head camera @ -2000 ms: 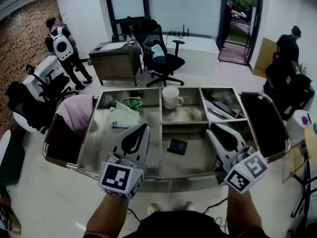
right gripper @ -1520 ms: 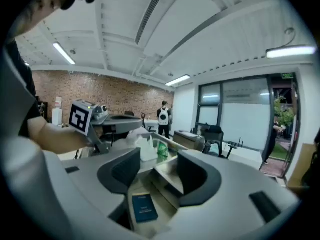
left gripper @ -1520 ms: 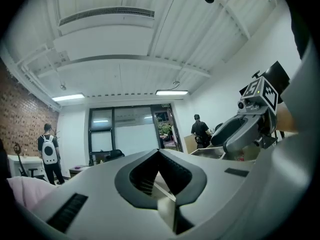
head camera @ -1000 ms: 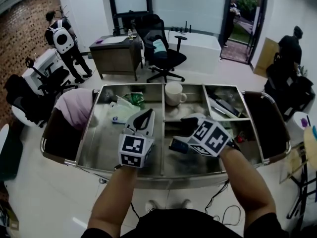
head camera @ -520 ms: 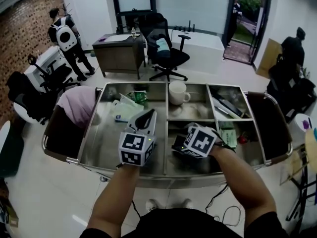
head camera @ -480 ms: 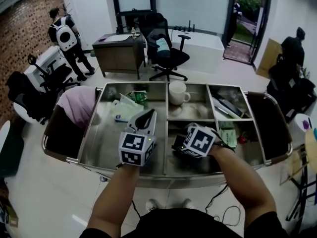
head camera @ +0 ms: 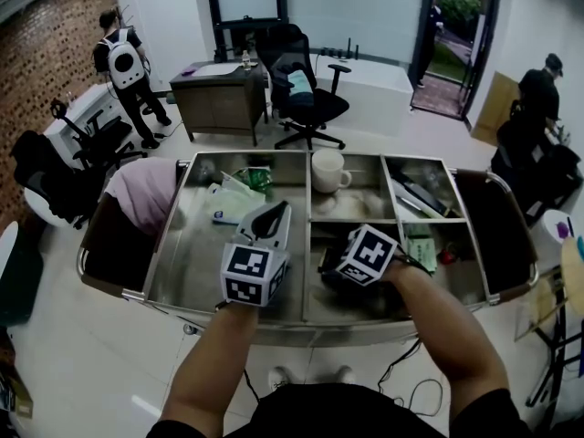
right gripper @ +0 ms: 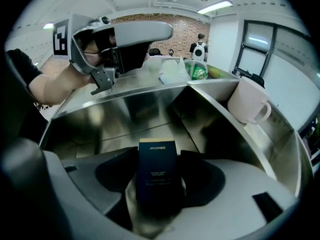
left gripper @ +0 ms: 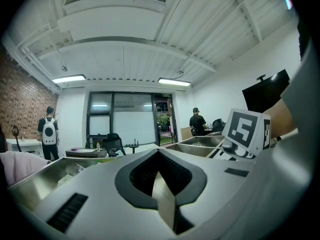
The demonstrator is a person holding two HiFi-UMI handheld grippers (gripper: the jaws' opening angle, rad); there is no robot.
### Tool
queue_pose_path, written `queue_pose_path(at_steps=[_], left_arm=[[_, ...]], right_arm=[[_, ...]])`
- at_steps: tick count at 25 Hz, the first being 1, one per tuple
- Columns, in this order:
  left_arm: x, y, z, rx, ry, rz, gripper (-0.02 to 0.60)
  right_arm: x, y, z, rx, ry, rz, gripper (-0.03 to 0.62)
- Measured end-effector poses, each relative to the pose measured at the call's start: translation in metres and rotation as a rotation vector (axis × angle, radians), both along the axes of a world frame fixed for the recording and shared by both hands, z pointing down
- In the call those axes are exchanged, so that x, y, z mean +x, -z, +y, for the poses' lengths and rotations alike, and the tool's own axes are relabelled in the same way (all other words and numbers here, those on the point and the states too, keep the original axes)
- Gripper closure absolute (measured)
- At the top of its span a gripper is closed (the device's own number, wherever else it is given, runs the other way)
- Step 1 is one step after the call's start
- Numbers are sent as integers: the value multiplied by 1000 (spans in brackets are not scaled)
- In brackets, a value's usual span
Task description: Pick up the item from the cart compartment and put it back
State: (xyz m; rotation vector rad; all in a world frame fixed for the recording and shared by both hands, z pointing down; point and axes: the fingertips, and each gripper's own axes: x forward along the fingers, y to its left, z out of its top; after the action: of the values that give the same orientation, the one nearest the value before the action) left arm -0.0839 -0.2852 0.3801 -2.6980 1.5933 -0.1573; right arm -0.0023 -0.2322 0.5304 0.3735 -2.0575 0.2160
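while left tongs (left gripper: 159, 154) hover (closed), right tongs (right gripper: 158, 159) clamp dark box (right gripper: 157, 180).

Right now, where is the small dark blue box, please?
In the right gripper view, the right gripper grips the dark blue box inside the steel cart's front middle compartment.

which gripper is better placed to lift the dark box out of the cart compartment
Right. The right gripper is down in the compartment with the dark box between its jaws; the left gripper, jaws together, hovers over the neighbouring compartment.
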Motion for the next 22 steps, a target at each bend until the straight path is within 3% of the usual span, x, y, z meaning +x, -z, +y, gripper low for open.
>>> queue_pose_path(at_steps=[4,8,17,22], left_arm=[[1,-2,-1,-1,-6,-3,581],[2,-2,0,-8,-13,-2,581],[3,-4,1,-13,-16,-1,581],[7,22,10,34,-40,59,581]], right_arm=[[0,0,-2,-19,-32,-24,315],[0,9,-3,31,-44,-35,319],[-4,49,-13,110,-170,-247,319],[2,83,-16,171,-271,-427,319]])
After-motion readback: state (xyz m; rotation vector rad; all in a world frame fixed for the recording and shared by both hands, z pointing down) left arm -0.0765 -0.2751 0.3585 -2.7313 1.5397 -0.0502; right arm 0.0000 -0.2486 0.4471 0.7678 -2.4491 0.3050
